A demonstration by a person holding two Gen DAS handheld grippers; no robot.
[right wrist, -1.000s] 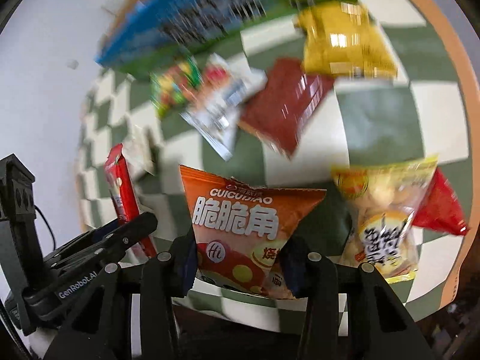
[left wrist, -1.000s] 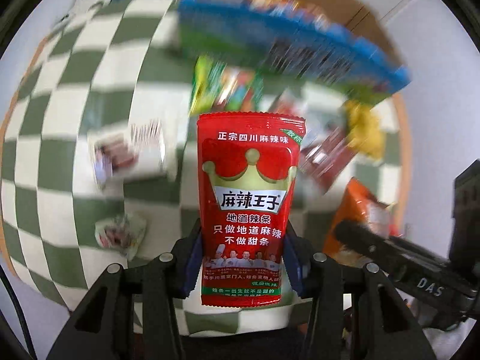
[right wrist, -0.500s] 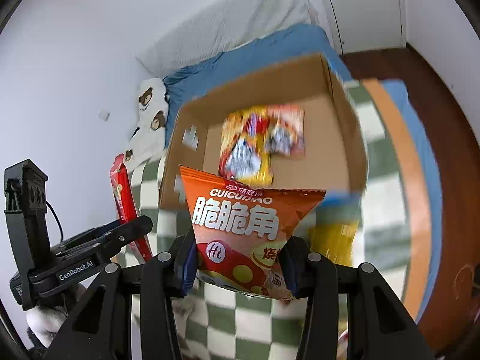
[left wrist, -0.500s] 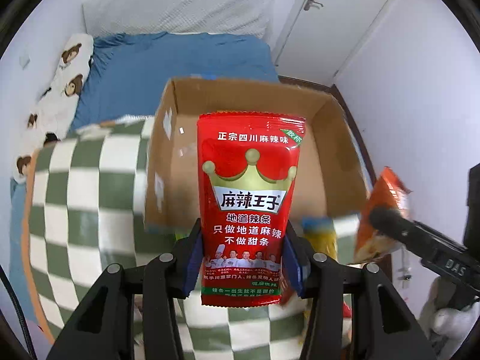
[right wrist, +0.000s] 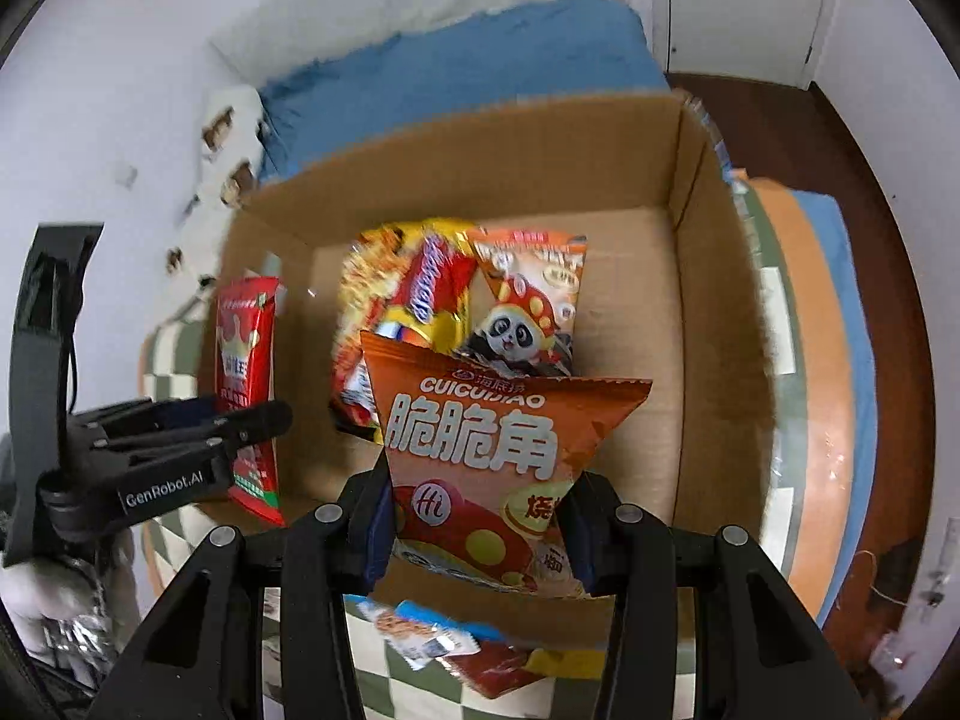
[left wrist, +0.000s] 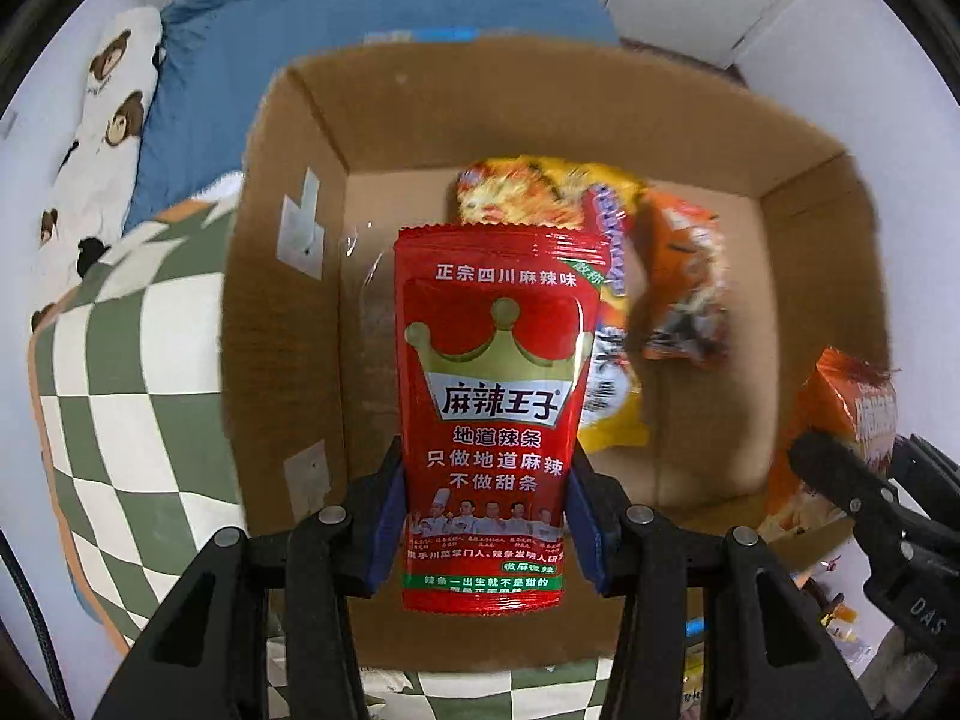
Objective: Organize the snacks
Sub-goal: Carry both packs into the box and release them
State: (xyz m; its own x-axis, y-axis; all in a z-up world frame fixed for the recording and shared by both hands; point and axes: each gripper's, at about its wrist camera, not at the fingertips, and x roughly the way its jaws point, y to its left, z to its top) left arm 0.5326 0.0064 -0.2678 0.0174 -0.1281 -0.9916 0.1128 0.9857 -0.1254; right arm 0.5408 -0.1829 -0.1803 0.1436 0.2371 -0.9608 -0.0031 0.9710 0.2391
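My left gripper [left wrist: 483, 516] is shut on a red spicy-strip pouch [left wrist: 495, 408] with a gold crown, held upright over the open cardboard box [left wrist: 282, 312]. My right gripper [right wrist: 477, 531] is shut on an orange corn-snack bag [right wrist: 480, 450], also above the box [right wrist: 714, 312]. Inside lie a yellow packet [left wrist: 540, 198], an orange panda packet [right wrist: 528, 300] and a red-and-yellow one [right wrist: 420, 294]. The right wrist view shows the left gripper [right wrist: 180, 438] with its red pouch [right wrist: 246, 360] at the box's left side. In the left wrist view the orange bag [left wrist: 852, 414] hangs at the right.
The box stands on a green-and-white checked cloth [left wrist: 120, 420]. Several loose snack packets [right wrist: 480, 654] lie on the cloth in front of the box. Behind it are a blue bedsheet [right wrist: 468, 60], a bear-print pillow [left wrist: 102, 138] and a white wall with a door [right wrist: 744, 0].
Both grippers have travelled with their packets from above the loose snacks on the cloth to above the open box. The box interior now fills both views.
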